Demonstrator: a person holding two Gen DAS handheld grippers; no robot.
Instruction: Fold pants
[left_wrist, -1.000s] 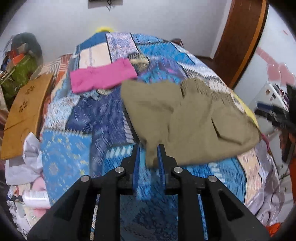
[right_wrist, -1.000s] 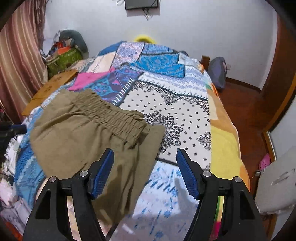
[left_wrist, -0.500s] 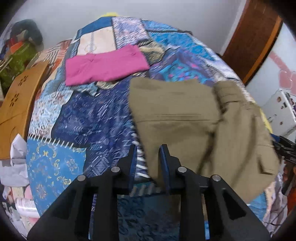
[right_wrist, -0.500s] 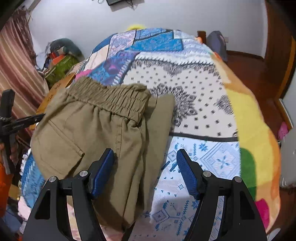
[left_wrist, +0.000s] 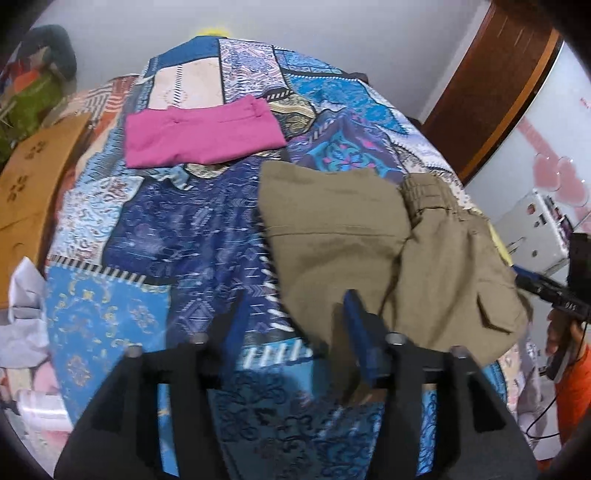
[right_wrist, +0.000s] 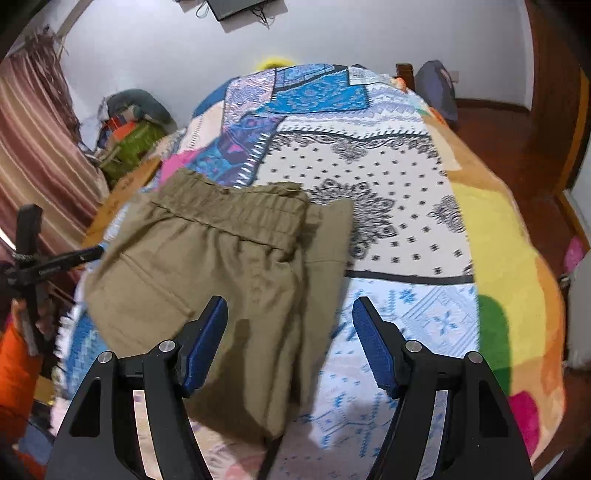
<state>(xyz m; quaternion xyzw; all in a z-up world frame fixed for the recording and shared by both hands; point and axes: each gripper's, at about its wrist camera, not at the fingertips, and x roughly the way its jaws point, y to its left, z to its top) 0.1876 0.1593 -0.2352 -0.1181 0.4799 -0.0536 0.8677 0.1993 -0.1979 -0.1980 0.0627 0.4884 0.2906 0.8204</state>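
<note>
Showing only leftward: pink garment (left_wrist: 201, 134).

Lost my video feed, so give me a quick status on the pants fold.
Left gripper jaws opening, letting go of the khaki pants. Right gripper open above them, holding nothing. Pants folded on the bed; pink garment lies clear.

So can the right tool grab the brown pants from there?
Probably yes. The right tool hangs open just over the brown pants on the bed, and nothing lies between them.
</note>
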